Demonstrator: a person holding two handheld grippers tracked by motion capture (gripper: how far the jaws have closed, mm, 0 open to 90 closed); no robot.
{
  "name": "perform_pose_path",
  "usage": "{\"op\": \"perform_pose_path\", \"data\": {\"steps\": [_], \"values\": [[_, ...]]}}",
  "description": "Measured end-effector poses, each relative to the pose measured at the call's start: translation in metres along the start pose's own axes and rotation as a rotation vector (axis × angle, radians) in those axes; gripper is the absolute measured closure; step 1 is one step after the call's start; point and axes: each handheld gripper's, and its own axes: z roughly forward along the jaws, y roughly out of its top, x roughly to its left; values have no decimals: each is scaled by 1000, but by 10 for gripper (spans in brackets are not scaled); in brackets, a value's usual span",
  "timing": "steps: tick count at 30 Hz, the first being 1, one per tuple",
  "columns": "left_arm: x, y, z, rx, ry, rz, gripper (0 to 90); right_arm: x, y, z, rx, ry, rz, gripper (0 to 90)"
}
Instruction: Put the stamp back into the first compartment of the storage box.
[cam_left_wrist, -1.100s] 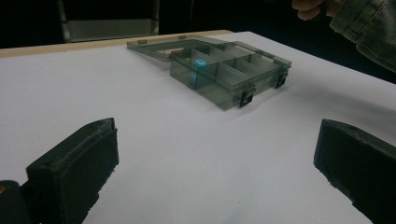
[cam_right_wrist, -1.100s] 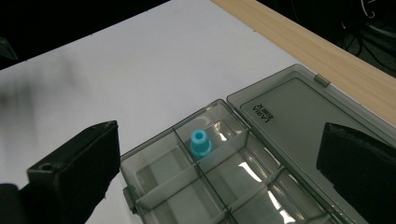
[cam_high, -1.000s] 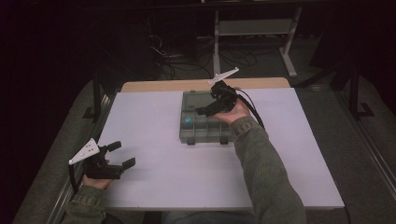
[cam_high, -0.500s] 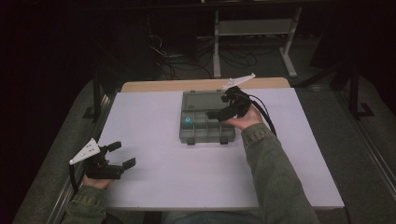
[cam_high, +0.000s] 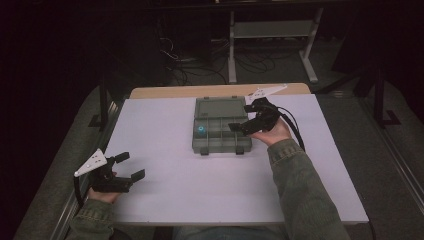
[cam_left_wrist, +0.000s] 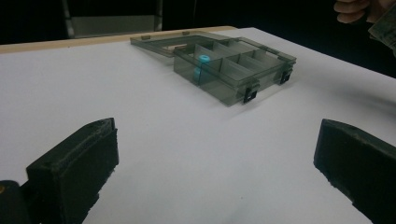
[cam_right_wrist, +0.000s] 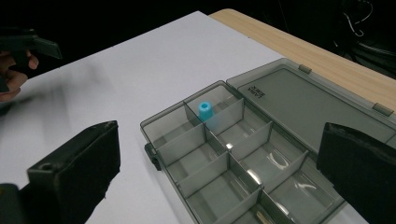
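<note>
Your right gripper (cam_high: 243, 125) hovers with jaws spread over the open box (cam_right_wrist: 243, 154) at the table's (cam_high: 210, 195) far middle; your left gripper (cam_high: 131, 166) rests released near the front edge. The blue cap (cam_right_wrist: 205, 110) stands in a corner compartment: light, rigid, probably slick. Pinch it across its sides, from above.

Glossy smoky plastic organiser box (cam_right_wrist: 261, 158) on a matt, perhaps paper, tabletop (cam_high: 210, 190).

Organizer box (cam_right_wrist: 243, 154) cropped at bottom edge
</note>
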Motion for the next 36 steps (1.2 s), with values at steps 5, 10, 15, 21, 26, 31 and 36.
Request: {"op": "perform_pose_path", "data": {"steps": [5, 10, 15, 21, 26, 31, 36], "values": [[0, 0, 0, -2, 4, -3, 0, 2, -4, -8, -14, -6, 1, 0], [0, 0, 0, -3, 6, -3, 0, 4, -8, -18, -29, -6, -8, 0], [0, 0, -1, -2, 9, -3, 0, 8, -14, -24, -36, -4, -17, 0], [0, 0, -1, 0, 9, 0, 0, 12, -25, -27, -25, -6, -20, 0], [0, 0, -1, -1, 9, 2, 0, 11, -37, -33, -32, -7, -9, 0], [0, 0, -2, -1, 11, 2, 0, 11, -46, -42, -53, -13, 8, 0], [0, 0, -2, 0, 11, 2, 0, 12, -53, -47, -73, -9, 18, 0]]}}
